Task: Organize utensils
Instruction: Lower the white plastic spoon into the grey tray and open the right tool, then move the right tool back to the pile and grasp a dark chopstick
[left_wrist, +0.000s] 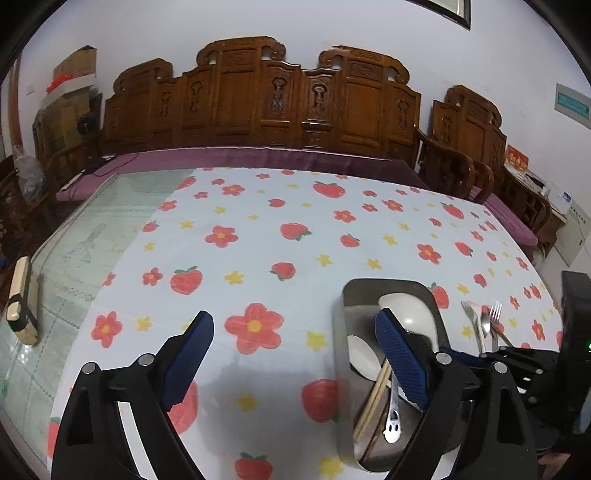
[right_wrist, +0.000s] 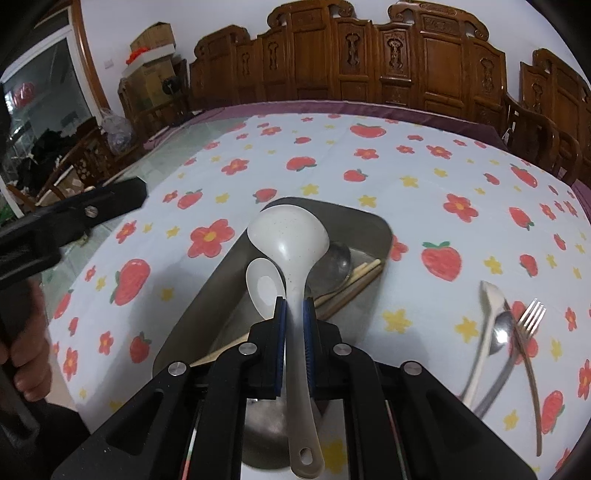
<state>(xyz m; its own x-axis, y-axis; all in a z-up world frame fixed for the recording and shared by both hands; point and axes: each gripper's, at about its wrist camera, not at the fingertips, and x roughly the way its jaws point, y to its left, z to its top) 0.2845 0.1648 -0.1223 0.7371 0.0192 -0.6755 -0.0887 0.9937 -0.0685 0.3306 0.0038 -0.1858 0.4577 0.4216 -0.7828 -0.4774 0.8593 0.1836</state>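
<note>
Carved wooden seating is backing a table (right_wrist: 424, 192) under a strawberry-print cloth. Right hand-held gripper (right_wrist: 293, 306) is clamping the white ladle (right_wrist: 291, 240) by its handle over the steel tray (right_wrist: 369, 221), which is sitting toward the near edge and already holding a small white spoon (right_wrist: 263, 286), a metal spoon and chopsticks. Left hand-held gripper (left_wrist: 295, 332) is hanging wide apart, empty. Fork (right_wrist: 530, 321) and two spoons are lying loose right of the tray. Risk: ladle pivoting in that narrow grip, bowl overhanging the rim and tipping out.
</note>
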